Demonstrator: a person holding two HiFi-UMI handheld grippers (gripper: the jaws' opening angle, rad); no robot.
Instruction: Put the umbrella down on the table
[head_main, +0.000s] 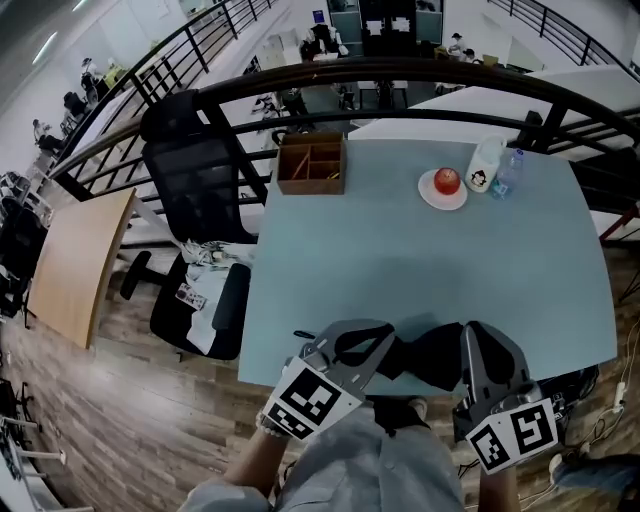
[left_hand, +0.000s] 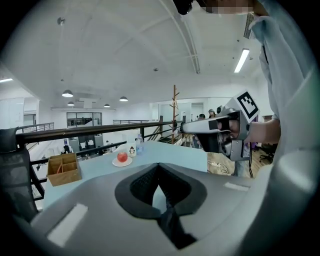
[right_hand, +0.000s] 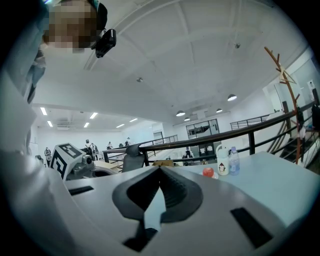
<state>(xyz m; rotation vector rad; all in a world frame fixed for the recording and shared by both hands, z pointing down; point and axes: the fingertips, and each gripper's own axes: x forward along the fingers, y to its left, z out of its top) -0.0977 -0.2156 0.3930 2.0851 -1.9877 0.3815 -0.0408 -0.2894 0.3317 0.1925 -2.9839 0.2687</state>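
The light blue table (head_main: 420, 260) has the wooden box (head_main: 311, 163), the apple plate (head_main: 443, 190), the mug (head_main: 485, 165) and the bottle (head_main: 508, 172) all parked along the far side, so my guess is the near half is meant as the landing spot. The black bundle I take for the folded umbrella (head_main: 430, 358) is at the near edge, between the two grippers. I can't tell if it rests on the top or hangs off it. The left gripper (head_main: 375, 340) and right gripper (head_main: 482, 338) are both clenched tip to tip, with nothing pinched that I can see. They sit side by side, aimed across the table and tipped slightly down.
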